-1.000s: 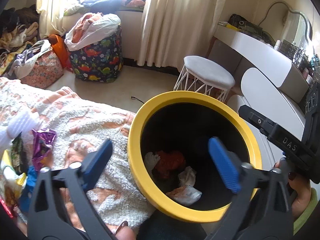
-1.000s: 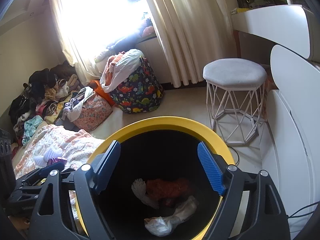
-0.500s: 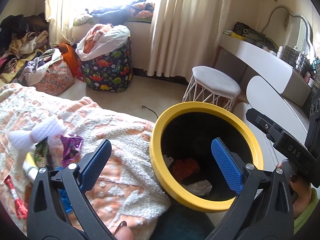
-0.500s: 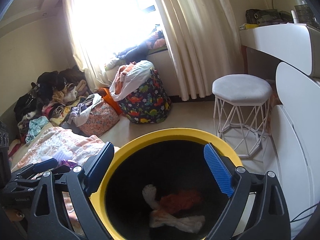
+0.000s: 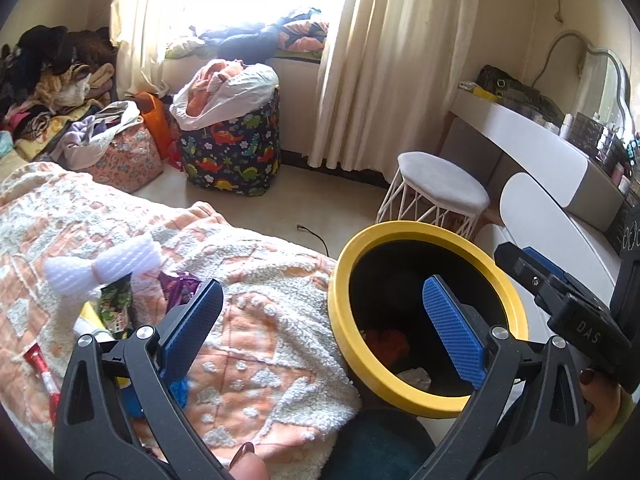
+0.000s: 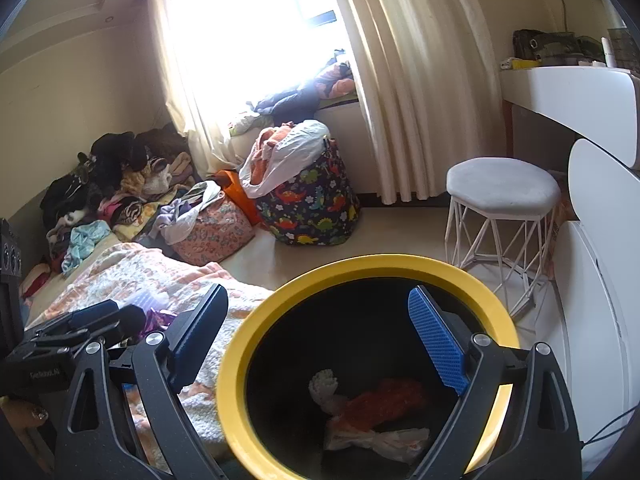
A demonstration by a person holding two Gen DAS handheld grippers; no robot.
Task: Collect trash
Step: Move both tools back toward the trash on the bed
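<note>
Now both hand-held grippers, left [image 5: 320, 316] and right [image 6: 318, 330], gape empty over one yellow-rimmed bin [image 6: 240, 360] (three scraps inside).

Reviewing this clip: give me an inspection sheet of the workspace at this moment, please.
Surface: bed blanket, peach and white, rumpled.
Job's things: yellow-rimmed bin beside the bed, holding orange wrapper and white scraps; wrappers left on the blanket.
Clutter: clothes pile, dinosaur-print hamper.
Grippers: left gripper open, empty; right gripper open, empty, its jaws have just been opening.
Cables: thin black lead on floor.
Surroundings: stool, curtains, white vanity.
</note>
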